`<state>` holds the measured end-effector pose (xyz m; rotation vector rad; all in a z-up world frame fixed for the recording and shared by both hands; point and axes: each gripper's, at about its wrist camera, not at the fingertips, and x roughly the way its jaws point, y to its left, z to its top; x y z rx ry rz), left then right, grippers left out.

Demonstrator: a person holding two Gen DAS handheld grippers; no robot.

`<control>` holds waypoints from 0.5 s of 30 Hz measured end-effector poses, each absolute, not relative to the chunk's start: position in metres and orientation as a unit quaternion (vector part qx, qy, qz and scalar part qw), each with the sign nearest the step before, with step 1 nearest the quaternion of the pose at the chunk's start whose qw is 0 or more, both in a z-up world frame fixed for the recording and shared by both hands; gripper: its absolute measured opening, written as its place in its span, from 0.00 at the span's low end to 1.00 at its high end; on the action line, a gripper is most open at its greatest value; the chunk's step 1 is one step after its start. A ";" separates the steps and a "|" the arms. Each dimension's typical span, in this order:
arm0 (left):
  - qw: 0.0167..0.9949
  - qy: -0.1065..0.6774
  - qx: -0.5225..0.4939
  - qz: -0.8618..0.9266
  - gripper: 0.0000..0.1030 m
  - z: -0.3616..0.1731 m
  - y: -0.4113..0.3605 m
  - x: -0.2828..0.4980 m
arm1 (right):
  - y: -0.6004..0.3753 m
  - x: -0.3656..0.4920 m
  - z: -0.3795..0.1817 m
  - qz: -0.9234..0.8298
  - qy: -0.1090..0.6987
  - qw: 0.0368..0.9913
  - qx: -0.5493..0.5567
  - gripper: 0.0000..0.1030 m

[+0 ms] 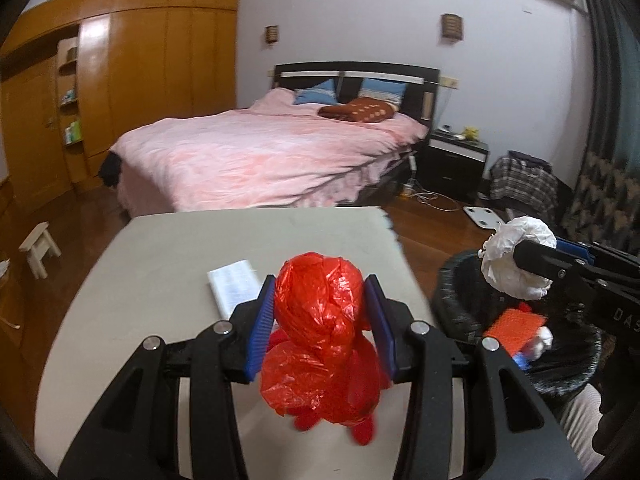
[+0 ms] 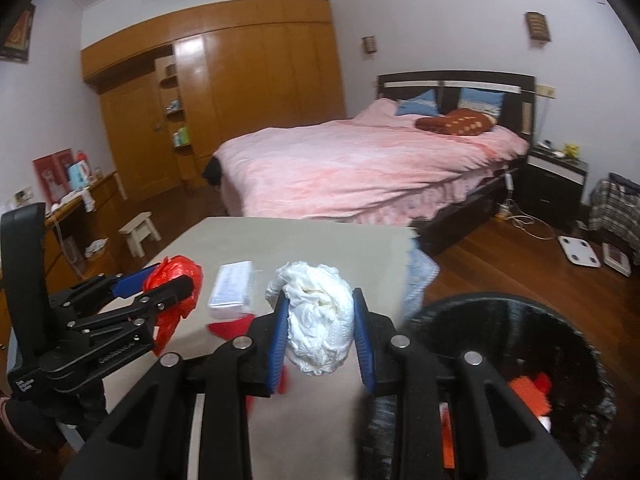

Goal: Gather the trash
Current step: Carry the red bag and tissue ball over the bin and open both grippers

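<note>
My left gripper (image 1: 325, 320) is shut on a crumpled red plastic bag (image 1: 320, 340), held above the grey table (image 1: 160, 264); the same left gripper (image 2: 168, 286) and red bag (image 2: 178, 280) show at the left of the right wrist view. My right gripper (image 2: 320, 328) is shut on a wad of white paper (image 2: 316, 316), at the table's right edge beside the black trash bin (image 2: 568, 332). Seen from the left wrist, the white wad (image 1: 516, 260) hangs over the bin (image 1: 452, 304), which holds red and white scraps.
A flat white packet (image 2: 234, 288) and a small red scrap (image 2: 230, 326) lie on the table. Beyond it stand a pink-covered bed (image 1: 272, 160), a wooden wardrobe (image 1: 132, 80), a small white stool (image 1: 38, 248) and a black nightstand (image 1: 456, 160). A white scale (image 2: 578, 250) lies on the wooden floor.
</note>
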<state>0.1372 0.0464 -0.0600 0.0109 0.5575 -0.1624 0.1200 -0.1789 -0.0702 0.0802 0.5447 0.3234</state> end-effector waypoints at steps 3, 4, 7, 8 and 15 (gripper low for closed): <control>0.956 0.275 0.012 -0.103 0.42 -0.062 0.022 0.140 | -0.204 0.117 -0.072 0.135 0.268 0.953 0.045 0.29; 0.955 0.276 0.014 -0.112 0.42 -0.063 0.014 0.141 | -0.212 0.116 -0.074 0.126 0.269 0.954 0.046 0.29; 0.951 0.276 0.019 -0.134 0.42 -0.065 -0.008 0.144 | -0.236 0.114 -0.079 0.101 0.273 0.955 0.052 0.29; 0.950 0.276 0.021 -0.142 0.42 -0.065 -0.017 0.144 | -0.244 0.114 -0.082 0.093 0.275 0.955 0.054 0.29; 0.942 0.276 0.035 -0.186 0.42 -0.069 -0.069 0.150 | -0.293 0.108 -0.098 0.040 0.286 0.955 0.067 0.29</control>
